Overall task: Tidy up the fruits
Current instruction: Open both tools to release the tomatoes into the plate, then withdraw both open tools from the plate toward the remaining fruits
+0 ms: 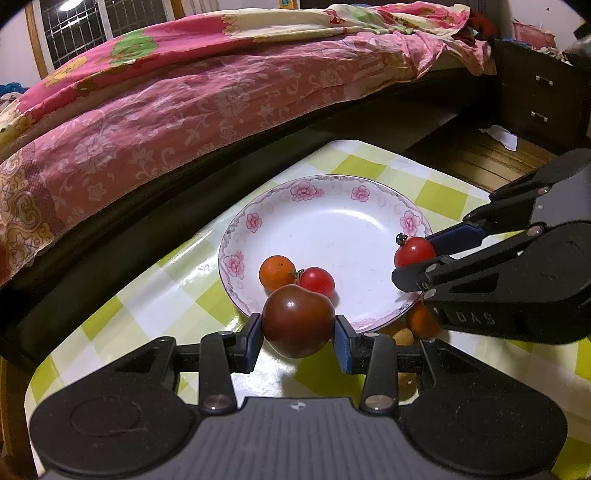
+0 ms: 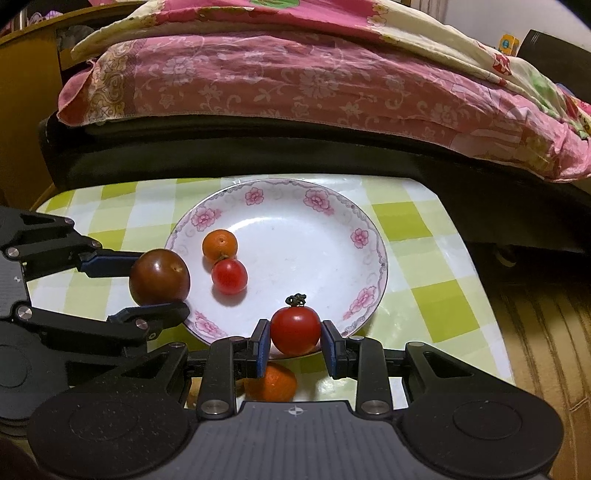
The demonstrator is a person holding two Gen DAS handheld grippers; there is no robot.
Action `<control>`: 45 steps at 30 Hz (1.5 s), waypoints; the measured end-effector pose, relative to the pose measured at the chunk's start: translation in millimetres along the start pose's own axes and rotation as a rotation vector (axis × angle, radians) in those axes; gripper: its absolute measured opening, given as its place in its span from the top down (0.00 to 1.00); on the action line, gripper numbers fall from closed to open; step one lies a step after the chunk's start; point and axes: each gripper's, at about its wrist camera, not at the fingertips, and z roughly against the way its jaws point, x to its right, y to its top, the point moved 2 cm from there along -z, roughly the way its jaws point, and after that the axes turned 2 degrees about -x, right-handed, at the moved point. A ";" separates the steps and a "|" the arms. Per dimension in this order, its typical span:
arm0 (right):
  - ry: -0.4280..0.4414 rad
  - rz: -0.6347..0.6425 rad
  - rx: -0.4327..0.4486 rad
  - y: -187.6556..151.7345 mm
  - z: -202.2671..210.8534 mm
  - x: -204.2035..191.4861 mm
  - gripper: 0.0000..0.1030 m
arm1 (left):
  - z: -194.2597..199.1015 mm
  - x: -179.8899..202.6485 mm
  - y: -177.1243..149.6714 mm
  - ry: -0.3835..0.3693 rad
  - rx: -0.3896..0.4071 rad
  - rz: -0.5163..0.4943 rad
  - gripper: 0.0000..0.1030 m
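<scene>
Checked table beside the bed: your left tongs [image 1: 298, 326] grip the dark tomato [image 1: 297, 320], right tongs [image 2: 294, 341] the red tomato [image 2: 295, 329]; both hang over the plate's [image 2: 295, 236] near rim.

My view is lit by warm indoor light from above; a ceiling lamp [image 1: 70, 4] glows at the far left corner of my left view. Glare streaks the glossy table [image 1: 192, 280] and the white plate [image 1: 354, 221], and a small highlight sits on the dark tomato [image 1: 297, 321]. Soft shadows lie under the fruit. Fisheye bending curves the bed [image 2: 295, 85], and the corners go black. Focus is fairly sharp, slightly grainy.
</scene>
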 end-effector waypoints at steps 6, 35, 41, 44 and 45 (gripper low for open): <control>0.022 -0.011 0.010 -0.6 -2.3 2.8 0.75 | -3.1 -2.7 2.3 -0.010 0.008 0.018 0.54; 0.043 -0.015 0.057 4.0 -10.6 13.7 0.66 | -4.9 -4.6 10.6 -0.005 0.027 0.032 0.53; 0.044 -0.030 0.076 6.2 -3.3 18.5 0.66 | 2.1 -7.2 9.7 -0.006 0.038 0.033 0.53; 0.043 -0.034 0.083 6.1 0.3 21.0 0.66 | 5.9 -7.9 7.6 -0.008 0.039 0.027 0.53; 0.041 -0.036 0.085 5.9 1.5 22.0 0.66 | 7.3 -8.0 6.9 -0.010 0.039 0.025 0.53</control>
